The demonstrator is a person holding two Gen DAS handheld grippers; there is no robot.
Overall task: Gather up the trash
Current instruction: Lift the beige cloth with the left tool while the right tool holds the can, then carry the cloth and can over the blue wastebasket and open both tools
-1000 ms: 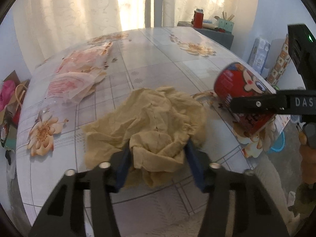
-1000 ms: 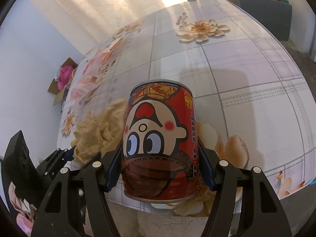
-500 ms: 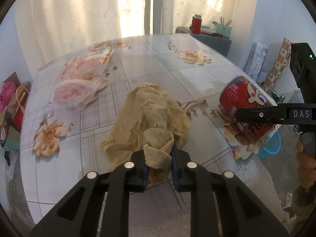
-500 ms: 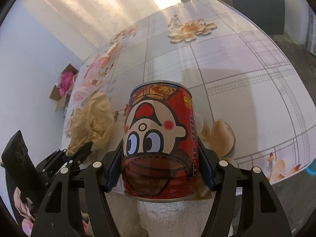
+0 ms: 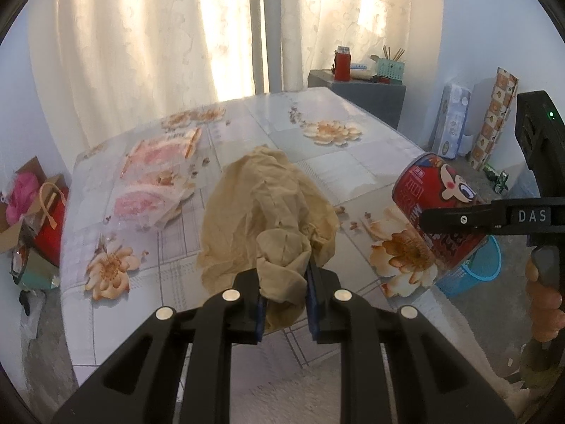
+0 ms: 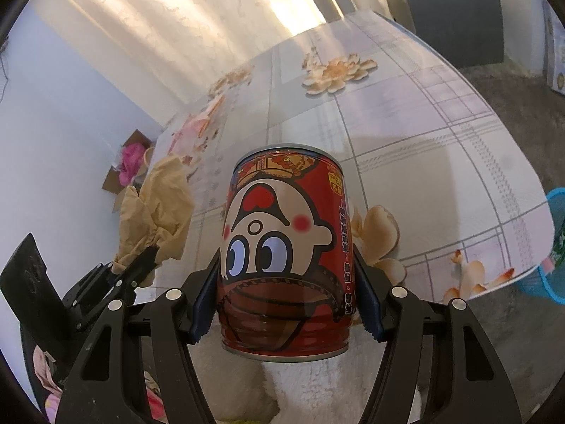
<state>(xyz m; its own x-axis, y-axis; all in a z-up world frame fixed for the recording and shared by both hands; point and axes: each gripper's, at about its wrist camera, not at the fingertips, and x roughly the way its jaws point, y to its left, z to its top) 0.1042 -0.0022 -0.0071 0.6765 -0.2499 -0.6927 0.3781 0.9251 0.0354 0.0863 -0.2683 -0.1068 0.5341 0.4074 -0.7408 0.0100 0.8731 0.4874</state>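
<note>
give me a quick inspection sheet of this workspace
surface: table under a glossy flower-print cover, crumbs scattered on it
job's things: crumpled tan paper and red cartoon can, both held; blue basket on the floor past the table's edge
clutter: pink-printed plastic wrappers lying on the table's far left side
grippers: left gripper has just closed on the tan paper; right gripper clamps the can by its sides
cables: nothing seen
surroundings: light curtains behind the table, grey cabinet with a red flask, bags and a box on the floor at left
</note>
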